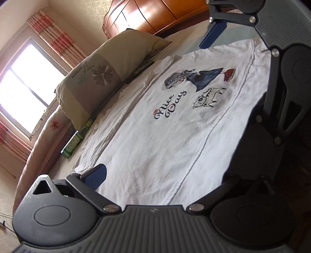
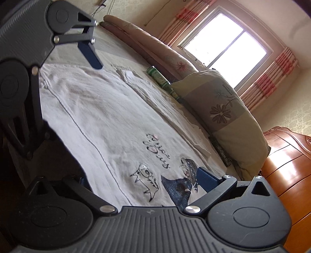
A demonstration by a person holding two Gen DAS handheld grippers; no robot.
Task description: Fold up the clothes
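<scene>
On the bed (image 1: 186,44) a white T-shirt (image 1: 155,136) lies flat with its printed side up, and it fills most of both wrist views. Its long axis runs along the bed, parallel to the line of the pillow (image 1: 101,75) and the rolled quilt (image 2: 155,48) beside it. In the left wrist view the hem end is near the camera and the shoulder end points away, toward the wooden headboard (image 1: 147,13). The print (image 1: 194,87) shows the words "Nice Day", a figure in a blue dress and a small cat, and it sits in the upper half of the shirt. A thin dark seam line runs down the length of the cloth near one side. The far side of the shirt, next to the pillow, looks folded or wrinkled, with a sleeve lying there. A green can (image 2: 158,77) lies between the shirt and the quilt. The left gripper (image 1: 155,186) hangs low over the hem end with its jaws spread wide, and it grips nothing; one blue pad (image 1: 98,175) is just above the edge of the cloth. The right gripper (image 2: 145,184) is over the printed end, its jaws also wide apart and empty, with one blue pad (image 2: 206,180) above the figure. Behind the bed a bright window (image 2: 223,48) with red and white curtains (image 1: 54,40) is seen.
</scene>
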